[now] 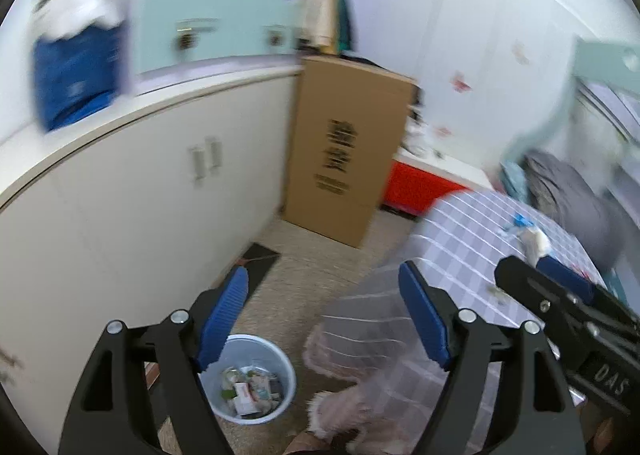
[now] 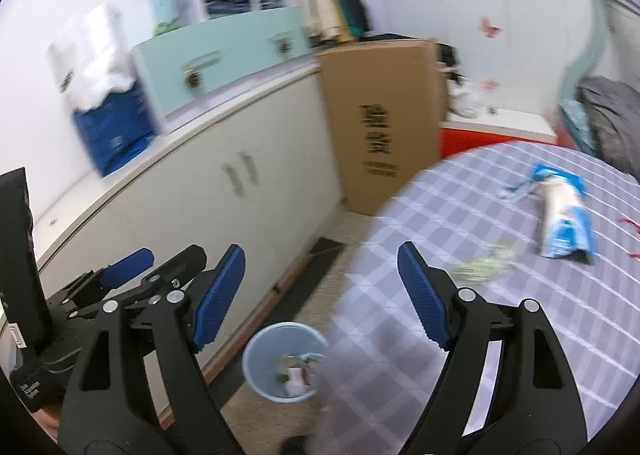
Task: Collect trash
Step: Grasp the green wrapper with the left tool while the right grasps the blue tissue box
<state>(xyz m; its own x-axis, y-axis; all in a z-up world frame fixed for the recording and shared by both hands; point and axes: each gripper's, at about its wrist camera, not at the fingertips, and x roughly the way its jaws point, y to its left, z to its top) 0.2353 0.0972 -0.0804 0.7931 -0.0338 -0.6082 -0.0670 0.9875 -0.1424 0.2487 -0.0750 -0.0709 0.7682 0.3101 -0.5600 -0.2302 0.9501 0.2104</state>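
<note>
**Both grippers empty above the bin and the table**

Plainly, the left gripper (image 1: 324, 315) stands with its blue ribbed pads spread wide and nothing between them. Below it, on the speckled beige floor (image 1: 320, 255), sits the round pale-blue plastic wastebasket (image 1: 276, 359), holding crumpled paper and small cartons. The bin stands near the long cream-white cabinet (image 1: 140, 215) and just beside the hanging edge of the lilac-and-white checked tablecloth (image 1: 472, 231).

The right gripper (image 2: 322, 297) is likewise released, jaws apart and empty, and hangs over the table's near edge. On the cloth, well apart from the pads, lies a blue-and-white torn plastic wrapper (image 2: 560, 215) around a pale roll. Nearer the gripper lies a small heap of pale greenish scraps (image 2: 484, 267). A tall brown cardboard box (image 2: 380, 123) with dark print stands upright at the cabinet's far end.
</note>
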